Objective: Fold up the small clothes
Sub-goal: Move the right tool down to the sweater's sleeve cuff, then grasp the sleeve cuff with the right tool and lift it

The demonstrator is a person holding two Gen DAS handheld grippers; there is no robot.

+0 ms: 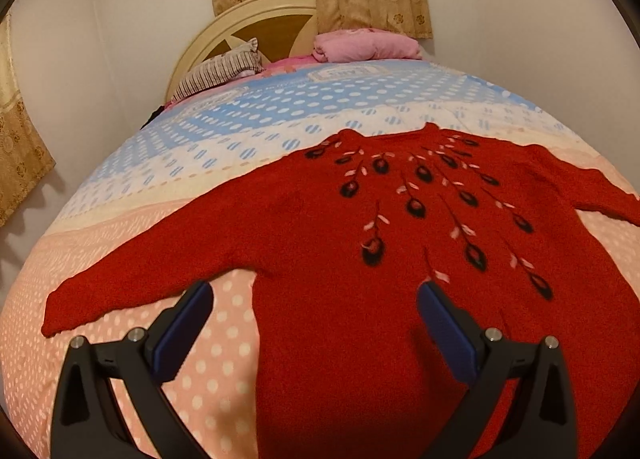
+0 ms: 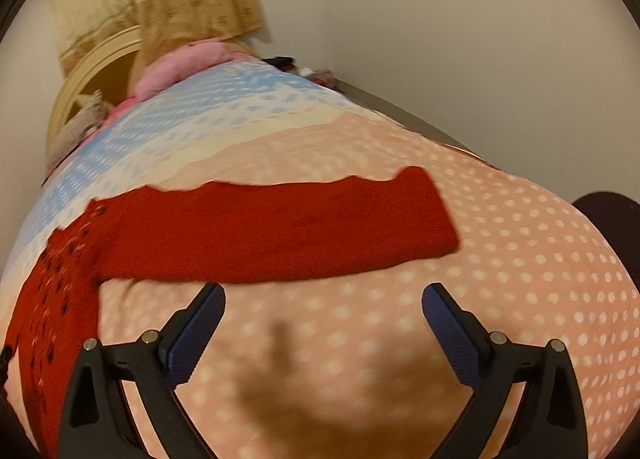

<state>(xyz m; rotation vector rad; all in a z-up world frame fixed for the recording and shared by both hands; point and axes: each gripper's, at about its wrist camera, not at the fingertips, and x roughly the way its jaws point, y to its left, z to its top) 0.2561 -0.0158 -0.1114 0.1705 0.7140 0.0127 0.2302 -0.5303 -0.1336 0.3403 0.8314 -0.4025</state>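
A red knitted sweater [image 1: 328,243] with black and pink flower embroidery lies flat and spread out on the bed, sleeves stretched to both sides. My left gripper [image 1: 316,295] is open and empty, hovering over the sweater's lower left side near the armpit. In the right wrist view the sweater's right sleeve [image 2: 280,227] lies straight across the polka-dot bedspread. My right gripper [image 2: 323,299] is open and empty, just in front of that sleeve's near edge.
The bed has a pink, cream and blue dotted bedspread [image 1: 224,359]. A striped pillow [image 1: 218,73] and a folded pink blanket [image 1: 364,45] lie by the cream headboard [image 1: 240,19]. Curtains hang behind. The bed's right edge [image 2: 400,107] runs close to a wall.
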